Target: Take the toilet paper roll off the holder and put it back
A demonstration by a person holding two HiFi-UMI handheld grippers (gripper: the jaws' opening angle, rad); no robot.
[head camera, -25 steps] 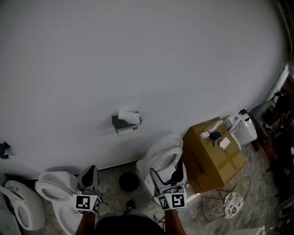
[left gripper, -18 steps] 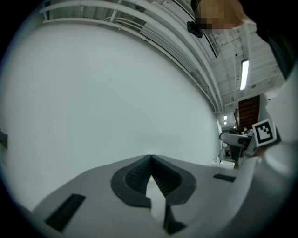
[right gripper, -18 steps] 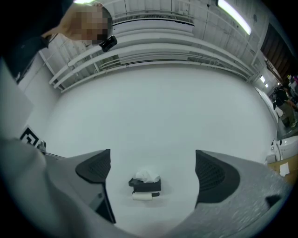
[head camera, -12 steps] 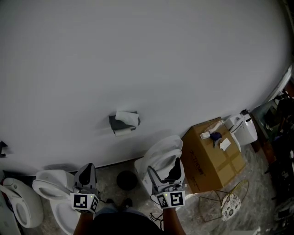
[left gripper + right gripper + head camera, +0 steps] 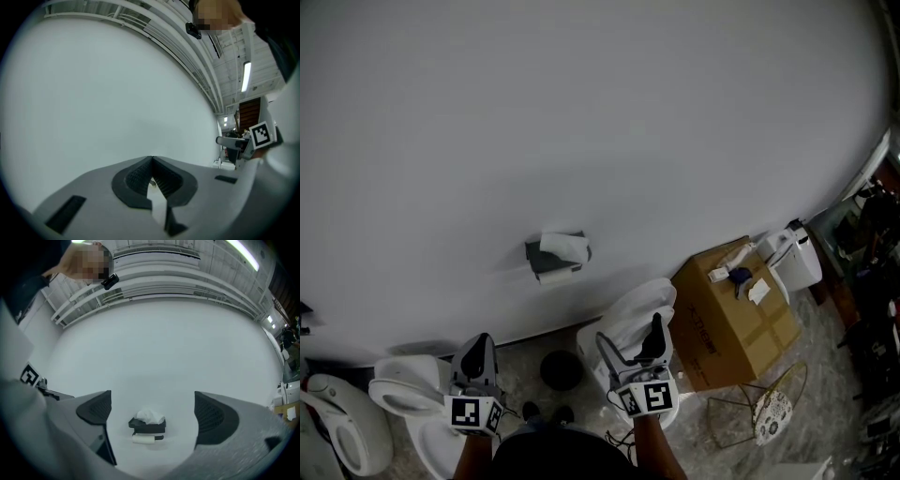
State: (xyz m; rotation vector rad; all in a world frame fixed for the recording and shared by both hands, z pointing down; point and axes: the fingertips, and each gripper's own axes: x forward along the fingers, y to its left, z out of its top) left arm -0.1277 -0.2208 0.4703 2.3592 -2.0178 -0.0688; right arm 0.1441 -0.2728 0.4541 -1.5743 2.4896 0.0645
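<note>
Head view: a person stands facing a plain white wall (image 5: 600, 122) and holds the left gripper (image 5: 477, 354) and the right gripper (image 5: 631, 339) low in front of the body. The dark holder (image 5: 546, 259) is fixed to the wall above and between them, well apart from both. A wad of crumpled paper (image 5: 566, 247) sits on top of it, and the pale bar under its shelf appears to be the toilet paper roll (image 5: 557, 276), though it is small here. A white toilet (image 5: 636, 317) stands below the right gripper, a second toilet (image 5: 405, 396) by the left one, and a cardboard box (image 5: 741, 323) rests on the floor to the right.

Left gripper view: the left gripper (image 5: 152, 159) points at bare wall. Its ribbed pads (image 5: 136, 176) meet along one seam with nothing between them. The right gripper's marker cube (image 5: 260, 135) shows at the right edge.

Right gripper view: the right gripper (image 5: 152, 399) has its jaws spread wide and empty, and its pads (image 5: 212, 416) frame the holder (image 5: 150, 426) on the wall ahead, not touching it. The roll (image 5: 143, 439) hangs on the holder, under the shelf that carries the crumpled paper (image 5: 150, 416).
</note>
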